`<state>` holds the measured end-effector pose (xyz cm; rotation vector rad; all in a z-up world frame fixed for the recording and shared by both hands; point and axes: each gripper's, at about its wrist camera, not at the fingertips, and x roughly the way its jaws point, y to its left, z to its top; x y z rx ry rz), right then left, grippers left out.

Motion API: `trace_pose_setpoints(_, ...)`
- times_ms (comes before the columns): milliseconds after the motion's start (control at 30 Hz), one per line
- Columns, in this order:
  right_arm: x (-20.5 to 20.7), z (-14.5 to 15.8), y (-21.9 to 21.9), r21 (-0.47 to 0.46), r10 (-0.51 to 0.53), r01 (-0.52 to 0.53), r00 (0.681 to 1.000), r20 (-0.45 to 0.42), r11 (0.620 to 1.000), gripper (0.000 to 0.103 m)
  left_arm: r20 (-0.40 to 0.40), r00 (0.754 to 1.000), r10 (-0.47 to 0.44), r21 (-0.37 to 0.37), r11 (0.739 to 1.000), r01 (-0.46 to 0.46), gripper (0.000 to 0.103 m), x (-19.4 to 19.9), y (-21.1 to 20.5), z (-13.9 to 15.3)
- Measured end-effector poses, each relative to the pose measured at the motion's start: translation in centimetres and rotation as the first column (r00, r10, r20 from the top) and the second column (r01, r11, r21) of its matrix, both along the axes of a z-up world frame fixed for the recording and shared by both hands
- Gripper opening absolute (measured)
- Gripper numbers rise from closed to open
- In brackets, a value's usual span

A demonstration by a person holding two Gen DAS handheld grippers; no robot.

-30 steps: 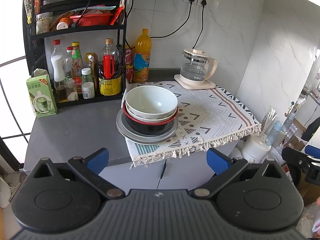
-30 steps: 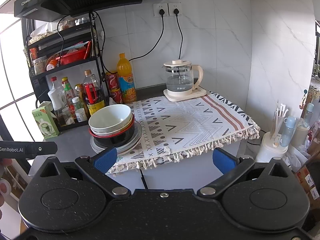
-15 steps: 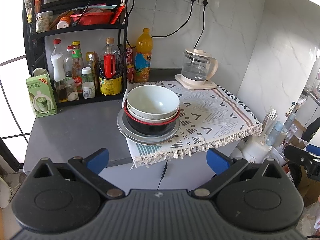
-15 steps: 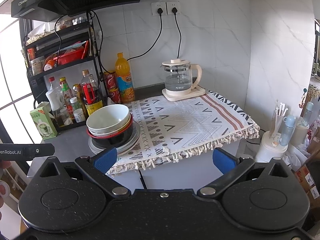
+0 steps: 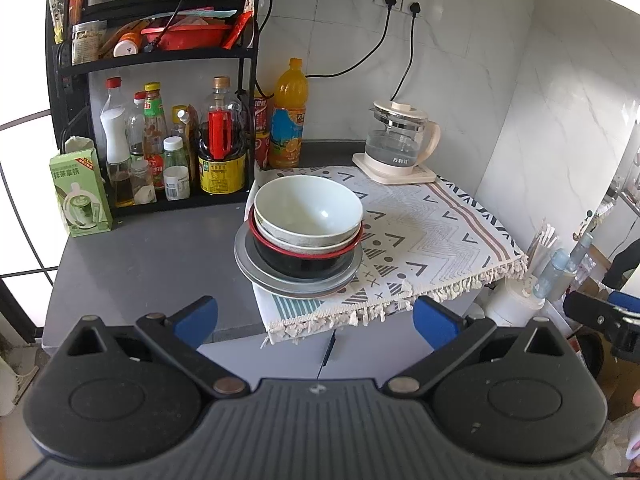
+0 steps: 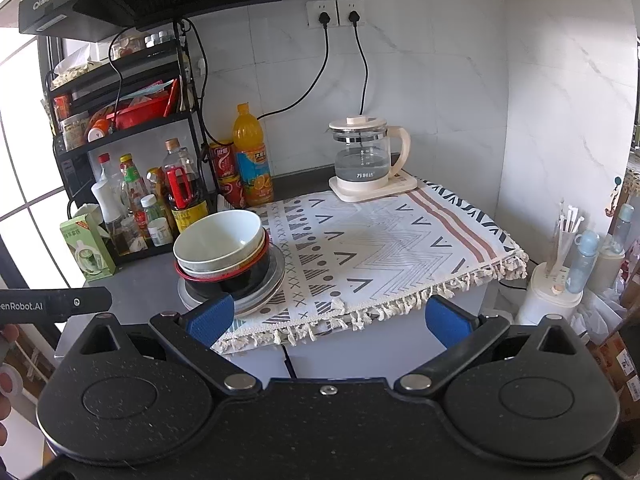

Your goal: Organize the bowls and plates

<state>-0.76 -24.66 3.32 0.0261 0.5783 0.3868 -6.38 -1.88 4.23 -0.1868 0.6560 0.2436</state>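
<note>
1. Ahead of the left gripper, between its wide-spread empty fingers, a white bowl nests in a black bowl on grey plates
2. Beyond the right gripper's left fingertip sits that stack; its fingers gape wide, holding nothing

both wrist cameras look from off the counter's near edge toward the far tiled wall, well back. left view sits further left, angled down more. both share the stacked bowls and kettle.
</note>
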Motion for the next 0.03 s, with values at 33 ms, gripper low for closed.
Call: trace_pose_setpoints(33,0.12,-0.09,0.13,-0.001,0.002,-0.002,1.000,-0.002,1.000,0.103,-0.001,1.000,-0.001,0.000,1.000,0.001,0.103,0.14,0.09,-0.04)
